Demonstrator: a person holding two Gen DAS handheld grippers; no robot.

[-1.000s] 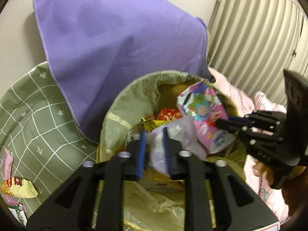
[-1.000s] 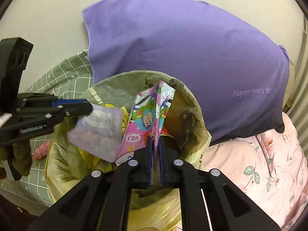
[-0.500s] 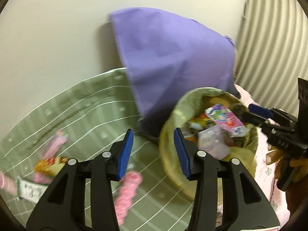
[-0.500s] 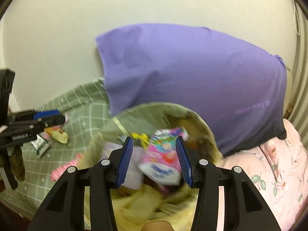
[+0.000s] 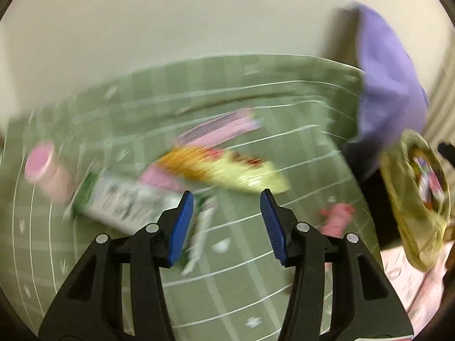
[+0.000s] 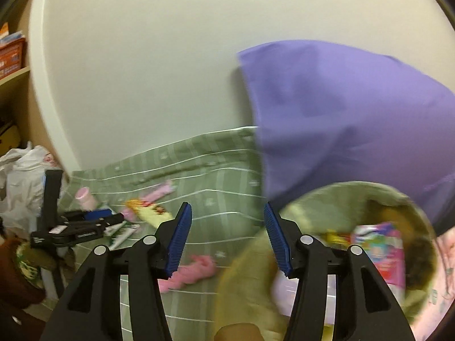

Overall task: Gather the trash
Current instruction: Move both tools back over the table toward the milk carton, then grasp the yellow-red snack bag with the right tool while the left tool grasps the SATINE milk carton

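Observation:
My left gripper [image 5: 227,224] is open and empty above the green checked bedspread [image 5: 256,298], where trash lies: a yellow snack wrapper [image 5: 227,170], a green and white packet [image 5: 122,207], a pink wrapper [image 5: 221,128], a pink cup [image 5: 42,167] and a pink fuzzy piece [image 5: 338,218]. The view is blurred. The trash bin with a yellow-green liner [image 5: 412,204] is at the far right. My right gripper [image 6: 227,236] is open and empty beside the bin [image 6: 327,207], which holds a pink printed packet [image 6: 381,253]. The left gripper also shows in the right wrist view [image 6: 113,221].
A purple pillow [image 6: 341,119] leans on the wall behind the bin. A pink floral sheet [image 6: 446,255] lies at the right. White plastic bags [image 6: 20,176] and a shelf [image 6: 11,56] stand at the far left.
Both grippers let go of their trash into the bin and opened. The left gripper swung left over the wrappers on the bedspread; the right gripper pulled back and turned left.

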